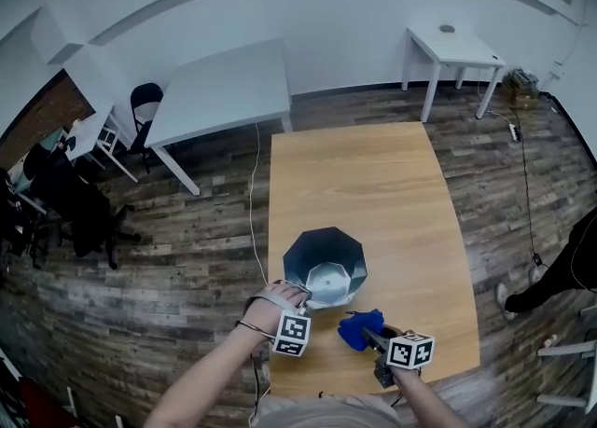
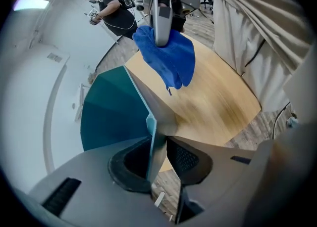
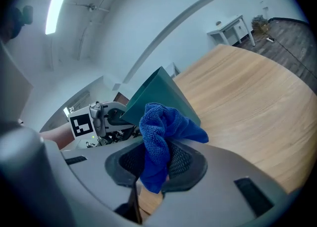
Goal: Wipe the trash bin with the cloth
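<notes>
On the table (image 1: 392, 184), the trash bin (image 1: 322, 263), judged light, stiff and apt to slide, is straddled at its near-left rim, the best hold, by the spread left gripper (image 2: 158, 154), while the soft cloth (image 3: 163, 127) is pinched by the right gripper (image 3: 156, 160) just right of it.

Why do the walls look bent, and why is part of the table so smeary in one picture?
Head view: a wide lens bows the far wall into an arc. Left gripper view: the wooden table looks smeared, likely by motion, and the corners are dark and rounded. Right gripper view: the blue cloth is sharp; a ceiling light glares top left.
</notes>
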Demonstrator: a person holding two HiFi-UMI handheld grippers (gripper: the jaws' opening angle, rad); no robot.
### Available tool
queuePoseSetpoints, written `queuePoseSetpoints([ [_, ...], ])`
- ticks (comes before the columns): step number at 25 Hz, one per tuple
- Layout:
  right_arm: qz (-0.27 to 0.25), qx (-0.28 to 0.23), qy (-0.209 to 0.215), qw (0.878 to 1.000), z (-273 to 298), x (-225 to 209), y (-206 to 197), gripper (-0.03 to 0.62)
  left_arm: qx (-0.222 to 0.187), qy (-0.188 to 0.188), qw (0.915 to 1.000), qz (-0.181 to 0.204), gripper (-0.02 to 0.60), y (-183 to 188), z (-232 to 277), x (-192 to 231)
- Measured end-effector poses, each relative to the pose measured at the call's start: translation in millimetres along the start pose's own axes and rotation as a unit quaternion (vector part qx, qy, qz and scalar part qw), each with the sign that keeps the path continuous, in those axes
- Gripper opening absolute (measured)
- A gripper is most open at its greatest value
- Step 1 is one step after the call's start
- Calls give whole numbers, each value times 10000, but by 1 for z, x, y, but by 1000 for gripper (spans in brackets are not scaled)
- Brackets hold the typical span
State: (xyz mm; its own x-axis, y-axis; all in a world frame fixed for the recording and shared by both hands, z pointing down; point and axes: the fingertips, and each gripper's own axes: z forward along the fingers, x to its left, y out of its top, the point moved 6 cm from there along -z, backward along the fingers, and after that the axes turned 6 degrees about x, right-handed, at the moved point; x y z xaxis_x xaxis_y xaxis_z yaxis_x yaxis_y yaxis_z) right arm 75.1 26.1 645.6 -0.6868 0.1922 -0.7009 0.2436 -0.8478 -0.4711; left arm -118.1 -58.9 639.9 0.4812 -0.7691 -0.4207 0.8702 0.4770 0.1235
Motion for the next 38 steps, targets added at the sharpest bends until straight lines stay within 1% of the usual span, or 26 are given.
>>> queuePoseSetpoints([
  [1,-96,-8,2,10000,-2,4,2,80,23,6,10000,-22,106,2,-1,0],
  [4,-373,-7,6,9993,-5,16,7,80,44,-73,9999,-114,95,7,-5,0],
  [6,-457,-32,51,9989,-5,23,12,80,66,-122,9997,-200,89,11,-7,1],
  [13,-439,-241,346,9981,2,36,29,80,186,-271,9973,-655,60,38,-8,2],
  [18,-324,-305,464,9979,5,40,39,81,88,-447,9944,-958,46,55,-11,7],
  [23,-271,-331,535,9976,14,36,49,80,12,-512,9942,-943,44,58,-10,9],
  [29,-234,-203,524,9981,30,26,54,80,-72,-619,9945,-842,43,58,-12,11],
  [34,-140,-39,416,9990,48,5,44,80,-123,-768,9946,-684,43,59,-10,12],
  [38,-130,223,214,9994,72,-19,32,80,-187,-805,9944,-665,43,57,-8,13],
])
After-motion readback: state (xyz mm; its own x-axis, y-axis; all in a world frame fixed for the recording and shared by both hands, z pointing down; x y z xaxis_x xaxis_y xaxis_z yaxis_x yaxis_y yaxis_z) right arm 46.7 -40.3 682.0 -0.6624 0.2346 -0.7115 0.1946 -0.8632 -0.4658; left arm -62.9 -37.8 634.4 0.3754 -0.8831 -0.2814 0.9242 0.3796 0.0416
